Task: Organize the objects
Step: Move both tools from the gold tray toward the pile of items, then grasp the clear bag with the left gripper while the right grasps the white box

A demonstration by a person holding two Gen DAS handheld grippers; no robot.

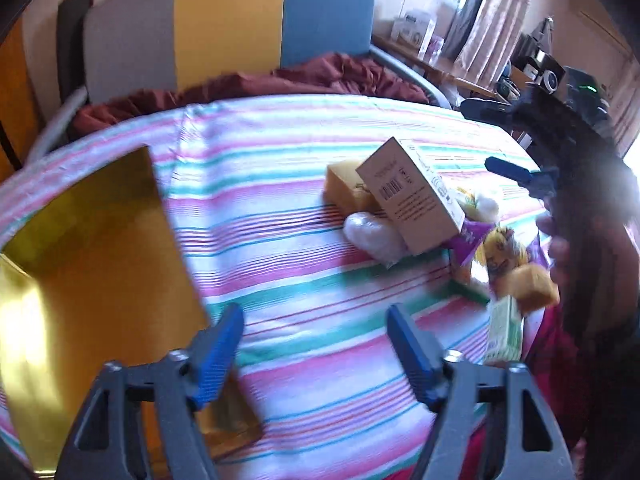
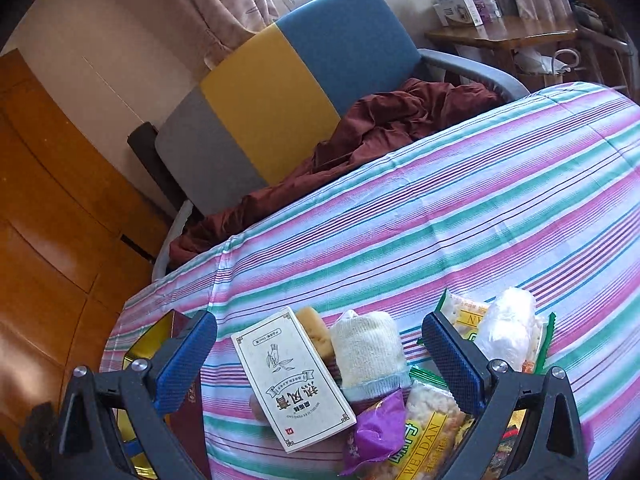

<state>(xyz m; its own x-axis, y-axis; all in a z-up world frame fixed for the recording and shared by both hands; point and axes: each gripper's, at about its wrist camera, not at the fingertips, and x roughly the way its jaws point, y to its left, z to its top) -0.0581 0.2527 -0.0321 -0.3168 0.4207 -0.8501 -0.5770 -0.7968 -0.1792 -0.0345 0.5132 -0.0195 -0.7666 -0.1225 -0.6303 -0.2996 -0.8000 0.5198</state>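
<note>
A striped cloth (image 2: pixel 460 208) covers the surface; behind it stands a sofa (image 2: pixel 280 92) with a red blanket (image 2: pixel 380 128). A gold box (image 1: pixel 92 272) lies open at the left. The pile (image 2: pixel 360 380) of a carton (image 2: pixel 292 376), snacks and a sock lies between the right gripper (image 2: pixel 320 356) pads, jaws apart. The left gripper (image 1: pixel 316 352) is open over bare cloth.

The gold box (image 1: pixel 92 280) is motion-blurred, its lower part cut off.
</note>
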